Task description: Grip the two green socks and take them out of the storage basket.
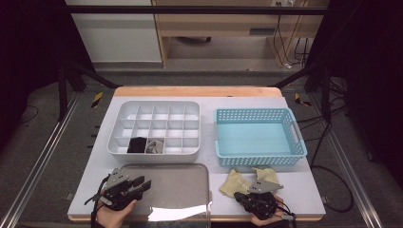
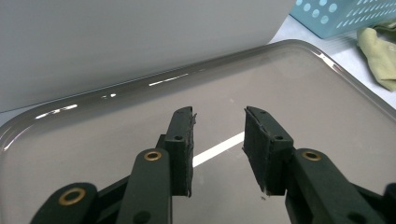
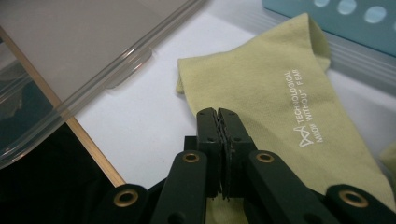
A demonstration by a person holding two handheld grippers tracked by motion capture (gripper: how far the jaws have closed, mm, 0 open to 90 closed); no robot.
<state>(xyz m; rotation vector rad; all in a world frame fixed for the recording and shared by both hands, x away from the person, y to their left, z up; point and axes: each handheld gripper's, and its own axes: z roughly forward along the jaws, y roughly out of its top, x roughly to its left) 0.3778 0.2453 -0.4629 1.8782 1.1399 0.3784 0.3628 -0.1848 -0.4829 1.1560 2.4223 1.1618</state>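
Right gripper view | right gripper point(image 3: 219, 114) closed | over yellow sock point(image 3: 280, 107)

The yellow sock point(image 3: 280, 98) is looking like soft matt cloth, the tray point(image 2: 93, 154) glossy smooth, the blue basket point(image 1: 259, 135) perforated plastic

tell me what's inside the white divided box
In the white divided box, two front-row cells hold things: a black item and a grey-and-white one beside it. The other visible cells look empty. The near wall hides the front cells' floors.
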